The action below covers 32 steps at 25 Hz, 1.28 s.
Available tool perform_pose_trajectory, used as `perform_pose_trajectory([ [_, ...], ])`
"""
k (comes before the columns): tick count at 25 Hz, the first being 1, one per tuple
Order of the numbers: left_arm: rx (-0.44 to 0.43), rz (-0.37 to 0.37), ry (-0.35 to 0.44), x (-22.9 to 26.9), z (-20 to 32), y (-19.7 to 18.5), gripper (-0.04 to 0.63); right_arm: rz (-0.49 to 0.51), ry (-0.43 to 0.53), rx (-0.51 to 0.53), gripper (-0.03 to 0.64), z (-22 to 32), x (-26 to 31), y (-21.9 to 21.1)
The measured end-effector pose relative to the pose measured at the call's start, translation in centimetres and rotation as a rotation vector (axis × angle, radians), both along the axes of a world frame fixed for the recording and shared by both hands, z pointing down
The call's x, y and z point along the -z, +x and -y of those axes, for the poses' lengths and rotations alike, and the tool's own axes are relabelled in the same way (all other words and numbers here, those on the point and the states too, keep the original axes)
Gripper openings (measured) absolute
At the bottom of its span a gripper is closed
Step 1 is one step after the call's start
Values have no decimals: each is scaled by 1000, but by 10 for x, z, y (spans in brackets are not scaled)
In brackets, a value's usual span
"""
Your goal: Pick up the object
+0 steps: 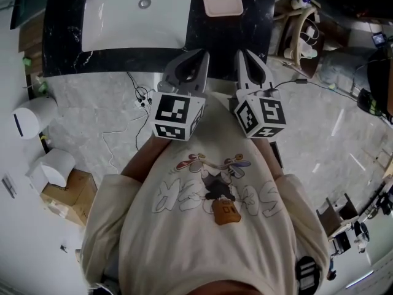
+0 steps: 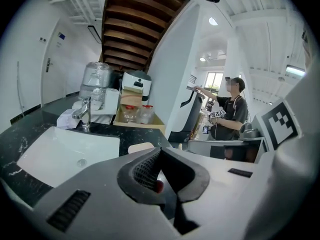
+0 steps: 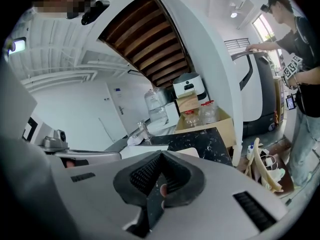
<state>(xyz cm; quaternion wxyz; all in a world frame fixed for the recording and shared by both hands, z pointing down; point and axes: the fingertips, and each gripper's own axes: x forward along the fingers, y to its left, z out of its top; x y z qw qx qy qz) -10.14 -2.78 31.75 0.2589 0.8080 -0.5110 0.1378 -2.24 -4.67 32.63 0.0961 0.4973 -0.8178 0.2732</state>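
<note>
— Holding anything, either claw?
— No. The left gripper (image 2: 161, 151) has its jaws pressed together on nothing; so does the right gripper (image 3: 161, 155).
— Where is the object?
— A pale pink tray (image 1: 223, 4) lies untouched on the black counter (image 1: 245, 29), right of the white sink (image 1: 123, 23), well apart from both grippers. Only the gripper views show a second person (image 2: 227, 116) standing beyond.
</note>
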Motion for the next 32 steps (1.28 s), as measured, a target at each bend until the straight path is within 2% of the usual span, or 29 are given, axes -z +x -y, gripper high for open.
perform_pose_trajectory([
  [10, 11, 57, -44, -21, 46, 13, 12, 4, -46, 15, 17, 55, -24, 21],
  [21, -88, 112, -83, -53, 77, 33, 15, 8, -100, 30, 17, 91, -49, 36],
  [24, -113, 138, -96, -61, 86, 34, 71, 0, -109, 39, 17, 100, -54, 41],
  [32, -163, 209, -133, -82, 108, 32, 91, -15, -147, 43, 17, 120, -72, 46],
])
